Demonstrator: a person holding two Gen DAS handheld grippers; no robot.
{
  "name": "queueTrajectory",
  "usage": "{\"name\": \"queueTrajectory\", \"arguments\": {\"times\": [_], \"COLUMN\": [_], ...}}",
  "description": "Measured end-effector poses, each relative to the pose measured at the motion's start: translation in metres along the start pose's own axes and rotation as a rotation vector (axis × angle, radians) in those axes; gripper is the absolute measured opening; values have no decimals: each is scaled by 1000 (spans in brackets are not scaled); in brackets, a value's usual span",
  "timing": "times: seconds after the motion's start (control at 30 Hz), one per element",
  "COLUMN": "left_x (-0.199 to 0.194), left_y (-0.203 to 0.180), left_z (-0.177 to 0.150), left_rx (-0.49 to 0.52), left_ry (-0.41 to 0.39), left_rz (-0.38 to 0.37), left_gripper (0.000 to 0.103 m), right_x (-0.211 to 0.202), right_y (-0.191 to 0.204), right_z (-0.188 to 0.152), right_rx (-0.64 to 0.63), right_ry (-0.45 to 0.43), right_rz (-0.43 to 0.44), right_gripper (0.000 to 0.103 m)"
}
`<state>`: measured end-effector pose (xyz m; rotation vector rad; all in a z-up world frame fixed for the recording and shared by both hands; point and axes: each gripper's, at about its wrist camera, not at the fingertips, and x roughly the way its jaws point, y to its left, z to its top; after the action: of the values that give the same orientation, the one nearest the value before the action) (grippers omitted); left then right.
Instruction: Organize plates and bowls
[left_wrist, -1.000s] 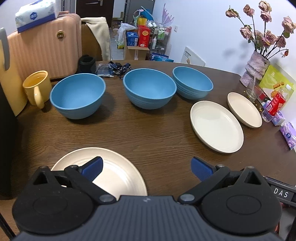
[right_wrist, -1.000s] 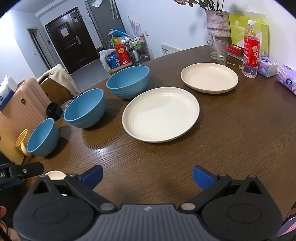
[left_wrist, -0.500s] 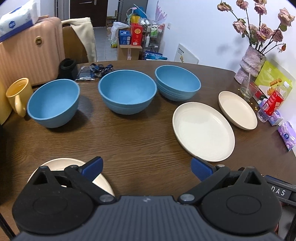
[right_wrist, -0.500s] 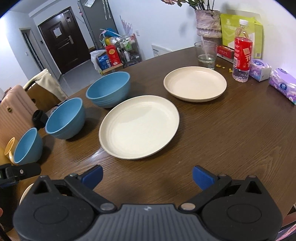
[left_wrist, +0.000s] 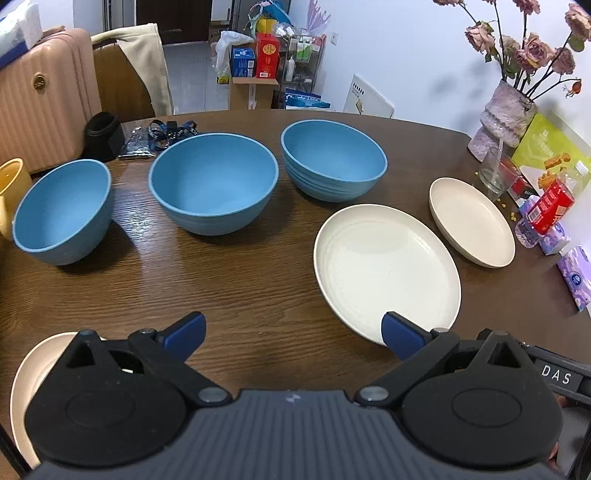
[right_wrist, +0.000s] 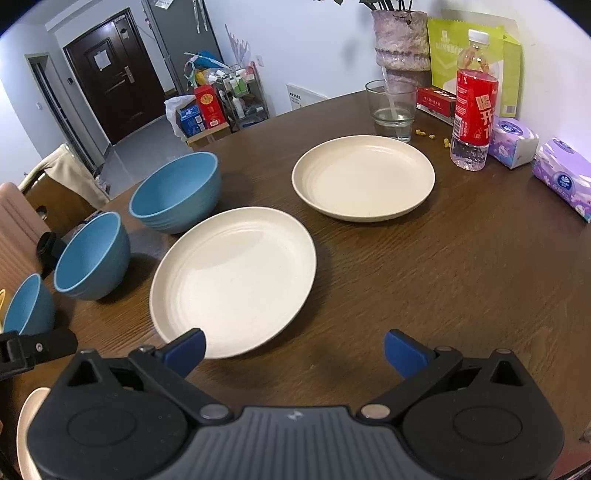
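Note:
Three blue bowls stand in a row on the dark wooden table: a left bowl (left_wrist: 61, 212), a middle bowl (left_wrist: 212, 182) and a right bowl (left_wrist: 332, 158). A large cream plate (left_wrist: 384, 266) lies right of them, with a smaller cream plate (left_wrist: 471, 221) beyond it. A third cream plate (left_wrist: 26, 373) peeks out under my left gripper (left_wrist: 293, 330), which is open and holds nothing. My right gripper (right_wrist: 295, 349) is open too, its left fingertip at the near rim of the large plate (right_wrist: 232, 280). The far plate (right_wrist: 364, 177) lies beyond.
A water glass (right_wrist: 393, 109), a red-labelled bottle (right_wrist: 474, 110), tissue packs (right_wrist: 565, 177) and a vase (right_wrist: 400, 40) crowd the table's right edge. A yellow mug (left_wrist: 11, 184), a black cup (left_wrist: 103, 134) and a lanyard sit at the back left. A pink suitcase (left_wrist: 44, 92) stands behind.
Both grippers have shifted to the right along the table; bowls and plates slide left in both views, and the large plate now sits close to the right gripper. Nothing was grasped.

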<state>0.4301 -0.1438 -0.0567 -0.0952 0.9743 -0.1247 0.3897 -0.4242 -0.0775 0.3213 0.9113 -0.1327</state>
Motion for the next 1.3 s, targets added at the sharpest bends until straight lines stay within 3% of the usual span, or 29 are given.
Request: {"name": "queueTrajectory", "arguments": {"times": [0.77, 1.07, 1.3], "left_x": [81, 108, 119], "left_y": [-25, -24, -23], "left_z": [39, 47, 50], "left_rx": [-83, -145, -185], "left_ry": [72, 104, 128], "left_rz": [72, 97, 114], "left_gripper": [103, 102, 86], "right_x": [86, 115, 127], "right_y": [-17, -19, -20], "right_z": [62, 77, 81], "right_rx": [-84, -118, -125], "right_ry": [96, 126, 142], "right_rz": [15, 31, 50], "right_gripper": [102, 93, 81]}}
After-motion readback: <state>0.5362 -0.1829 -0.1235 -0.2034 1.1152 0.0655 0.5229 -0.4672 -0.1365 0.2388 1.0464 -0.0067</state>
